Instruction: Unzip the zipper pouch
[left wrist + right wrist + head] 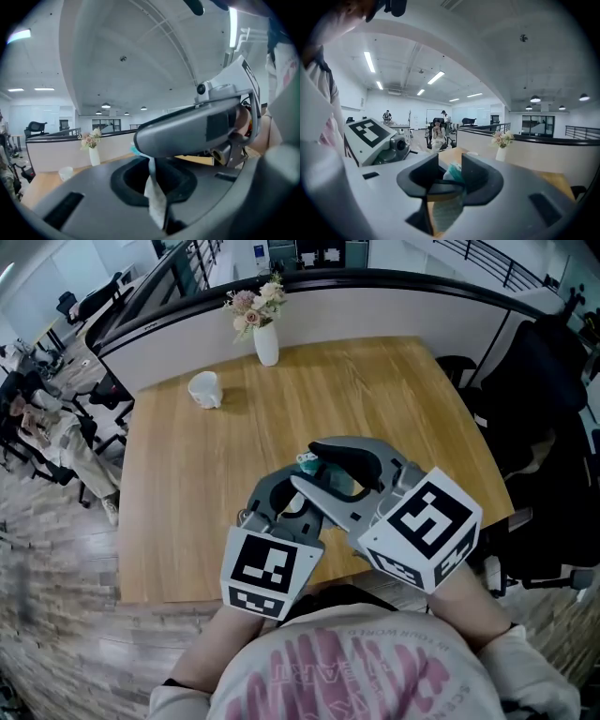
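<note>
Both grippers are held close together above the near edge of the wooden table. The zipper pouch shows only as a small teal and whitish piece between them. My left gripper is shut on a pale strip of the pouch, which hangs pinched between its jaws. My right gripper crosses over the left one from the right. Its jaws stand apart in the right gripper view, with the pouch's teal end in the gap and no pad pressing on it. Most of the pouch is hidden by the grippers.
A white vase with flowers and a white cup stand at the table's far side. A black office chair is at the right, more chairs at the left. The person's pale sweatshirt fills the bottom.
</note>
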The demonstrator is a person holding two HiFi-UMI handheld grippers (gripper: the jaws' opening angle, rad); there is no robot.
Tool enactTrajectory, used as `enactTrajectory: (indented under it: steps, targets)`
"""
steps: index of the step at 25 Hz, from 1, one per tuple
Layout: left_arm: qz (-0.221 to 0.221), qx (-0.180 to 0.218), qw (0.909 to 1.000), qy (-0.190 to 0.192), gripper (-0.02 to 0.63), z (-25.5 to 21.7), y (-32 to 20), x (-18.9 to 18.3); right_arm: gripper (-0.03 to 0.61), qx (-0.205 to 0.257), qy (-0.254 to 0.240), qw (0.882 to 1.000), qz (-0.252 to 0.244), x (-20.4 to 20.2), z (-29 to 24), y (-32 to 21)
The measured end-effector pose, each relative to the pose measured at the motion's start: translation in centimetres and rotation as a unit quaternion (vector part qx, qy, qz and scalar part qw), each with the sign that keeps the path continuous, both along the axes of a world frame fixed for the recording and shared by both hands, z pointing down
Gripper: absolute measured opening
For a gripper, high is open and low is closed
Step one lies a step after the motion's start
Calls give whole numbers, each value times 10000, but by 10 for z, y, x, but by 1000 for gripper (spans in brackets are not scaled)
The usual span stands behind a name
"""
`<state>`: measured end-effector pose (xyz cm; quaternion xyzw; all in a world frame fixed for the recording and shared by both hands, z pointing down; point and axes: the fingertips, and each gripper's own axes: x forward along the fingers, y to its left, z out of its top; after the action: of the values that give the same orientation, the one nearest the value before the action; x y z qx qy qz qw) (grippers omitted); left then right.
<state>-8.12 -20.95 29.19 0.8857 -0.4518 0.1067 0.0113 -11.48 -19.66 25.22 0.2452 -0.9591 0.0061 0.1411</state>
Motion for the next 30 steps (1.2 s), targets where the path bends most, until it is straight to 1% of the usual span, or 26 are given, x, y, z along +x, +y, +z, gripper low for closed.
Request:
enactTrajectory:
  steps: [3, 5, 7, 9, 11, 13, 14, 18, 21, 23, 26, 30]
  targets:
    - [79, 163, 9996, -216, 18, 0, 3, 2, 153, -110, -42, 9999, -41, 1, 1, 0]
    - [80, 321, 9983, -472, 17, 2, 5, 4, 150, -100, -4, 9999, -30, 3, 3, 0]
    - [50, 482, 9960, -745, 17, 3, 6, 5, 133, -65, 0, 10000, 10, 5, 4, 0]
    - [33, 628, 9925, -1048, 17, 5, 8, 6, 129, -47, -9, 10000, 68, 7, 5, -1]
    - [56, 802, 9871, -1388, 17, 6, 9, 8, 121, -119, -48, 9998, 117, 8, 8, -3]
    - [94, 947, 9817, -1651, 16, 7, 10, 10, 121, -345, -232, 9991, 125, 11, 11, -5]
    - [123, 982, 9805, -1699, 15, 7, 10, 11, 115, -477, -358, 9981, 126, 13, 11, -6]
    - [232, 938, 9842, -1482, 16, 7, 12, 14, 101, -988, -912, 9909, 109, 21, 9, -7]
    - [242, 932, 9863, -1337, 15, 5, 13, 14, 83, -1493, -1559, 9764, 70, 26, 4, -8]
    - [236, 961, 9861, -1332, 15, 3, 14, 14, 78, -1702, -1862, 9676, 58, 30, 0, -9]
    - [220, 988, 9860, -1324, 15, 1, 15, 13, 75, -1773, -2035, 9629, 47, 31, -3, -7]
    - [172, 983, 9865, -1300, 15, 0, 14, 9, 70, -1696, -2023, 9645, 116, 32, -4, -8]
